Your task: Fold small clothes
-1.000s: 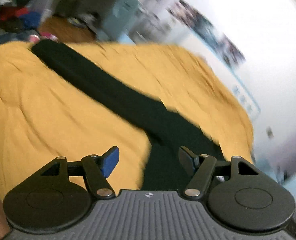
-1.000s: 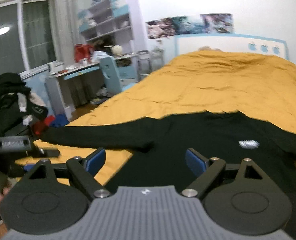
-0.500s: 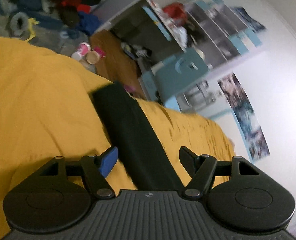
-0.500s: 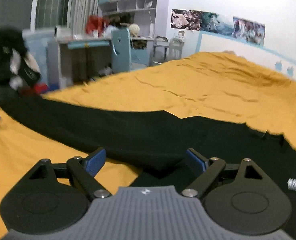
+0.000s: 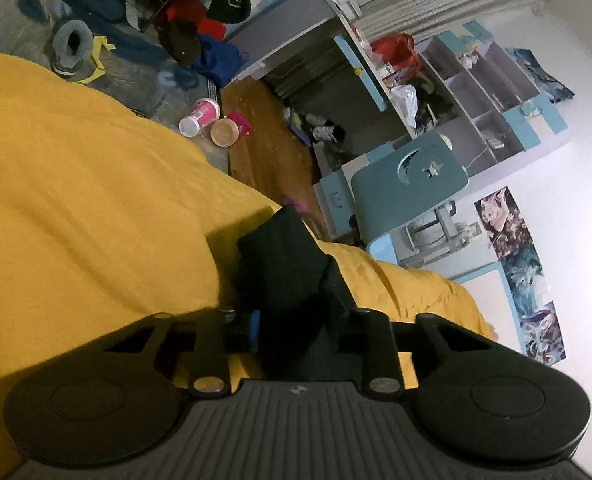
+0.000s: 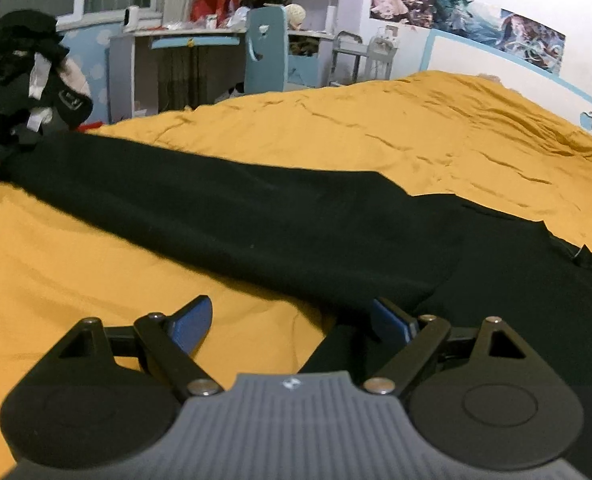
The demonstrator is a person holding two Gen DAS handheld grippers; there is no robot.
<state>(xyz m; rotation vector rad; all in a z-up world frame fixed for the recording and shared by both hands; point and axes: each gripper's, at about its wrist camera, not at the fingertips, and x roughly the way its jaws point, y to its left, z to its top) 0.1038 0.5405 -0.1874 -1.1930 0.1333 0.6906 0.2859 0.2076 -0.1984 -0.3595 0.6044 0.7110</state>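
Observation:
A black long-sleeved top (image 6: 336,232) lies flat on the yellow bed cover (image 6: 376,120), one sleeve stretched out to the left. My left gripper (image 5: 296,320) is shut on the end of that black sleeve (image 5: 284,264), which bunches up between the fingers. My right gripper (image 6: 296,318) is open and low over the cloth near the armpit of the top, its right blue pad (image 6: 392,320) at the sleeve's lower edge. Nothing is between its fingers.
The bed edge drops to a wooden floor (image 5: 272,152) with cups and clothes. A blue chair (image 5: 408,184) and desk with shelves (image 5: 476,80) stand beside the bed. A pile of dark clothes (image 6: 24,72) sits at the far left.
My left gripper has moved along the sleeve to its end and shut on it. My right gripper has dropped lower and closer to the top, still open.

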